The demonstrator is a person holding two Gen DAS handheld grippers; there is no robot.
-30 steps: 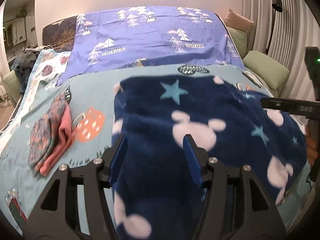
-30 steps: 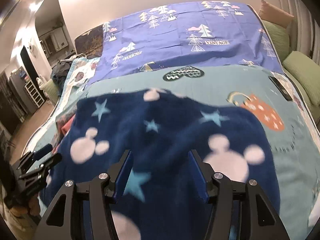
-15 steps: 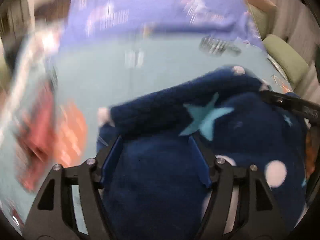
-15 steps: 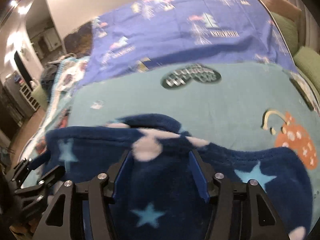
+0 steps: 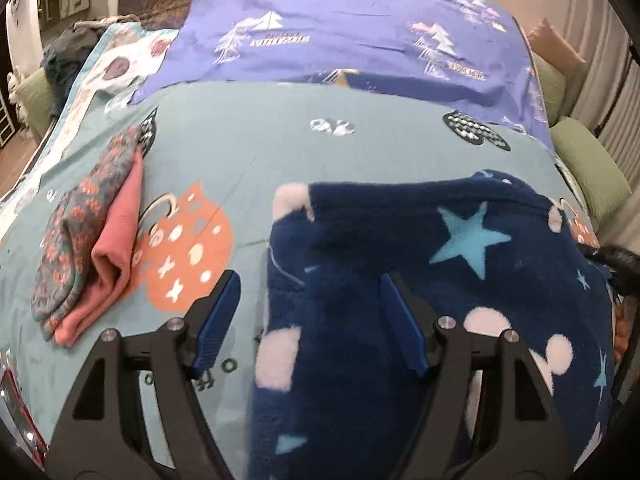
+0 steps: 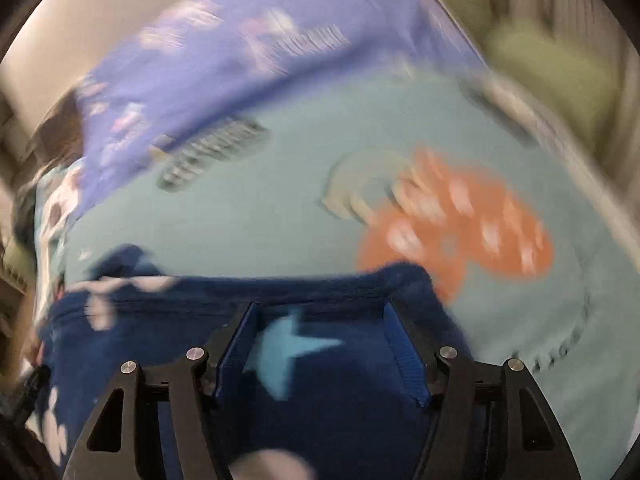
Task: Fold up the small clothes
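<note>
One navy fleece garment (image 5: 460,280) with stars and pink mouse heads lies on the bed's teal sheet (image 5: 260,148), filling the 3 to 6 o'clock part of the left wrist view. The left tongs (image 5: 310,320) stand spread, their two blue fingers (image 5: 218,316) apart, the right one over the fleece edge, nothing pinched. One folded pile (image 5: 88,248), a floral piece on a pink one, rests at 9 o'clock. A purple tree-print cover (image 5: 360,28) lies at 12 o'clock. The right tongs (image 6: 320,344) are spread too, over the fleece (image 6: 320,420); that view is blurred.
</note>
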